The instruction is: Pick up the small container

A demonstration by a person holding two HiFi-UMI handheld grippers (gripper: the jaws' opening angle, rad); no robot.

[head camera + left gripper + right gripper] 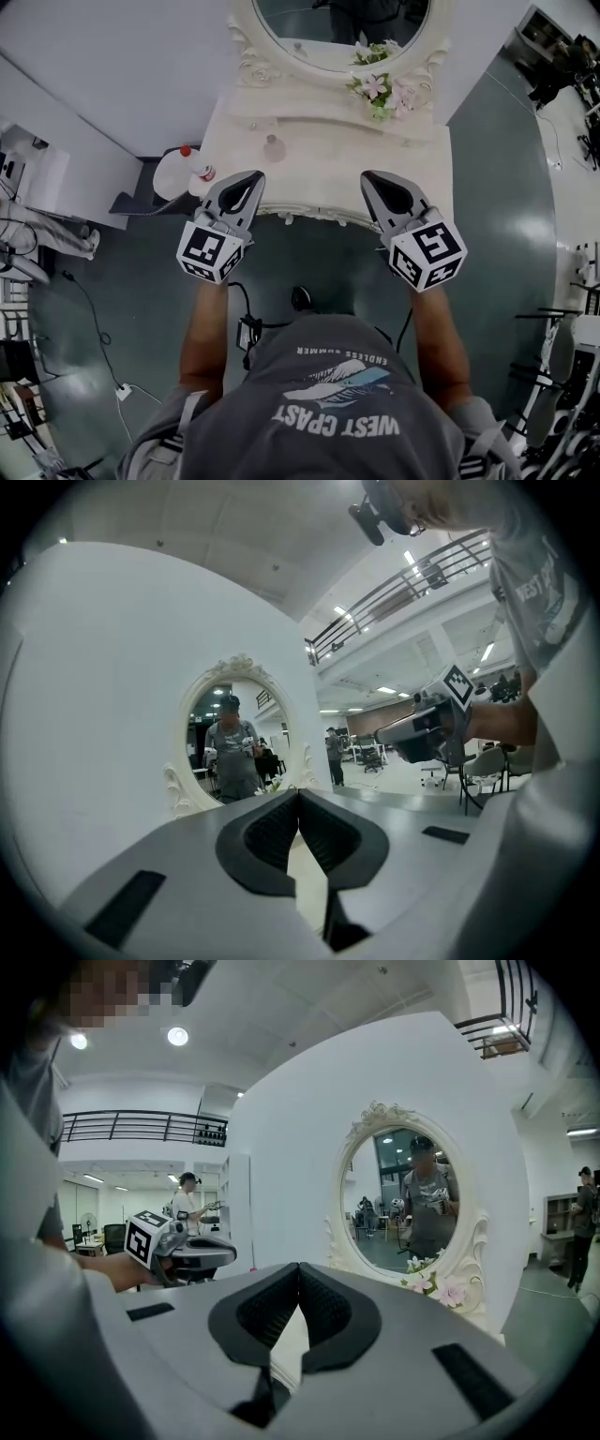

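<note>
A small pale container (275, 148) stands on the white vanity table (337, 164), left of its middle. My left gripper (251, 176) hovers at the table's front edge, just near and left of the container, without touching it. Its jaws (298, 794) are shut with nothing between them. My right gripper (368, 177) is held level with it, further right over the front edge, also shut and empty (298, 1269). Each gripper shows in the other's view: the right gripper (427, 728) and the left gripper (183, 1251). The container is hidden in both gripper views.
An oval mirror (342, 23) in an ornate white frame stands at the back of the table, with pink flowers (380, 89) at its right foot. A red-capped bottle (197, 167) sits off the table's left end. Cables (246, 323) lie on the floor below.
</note>
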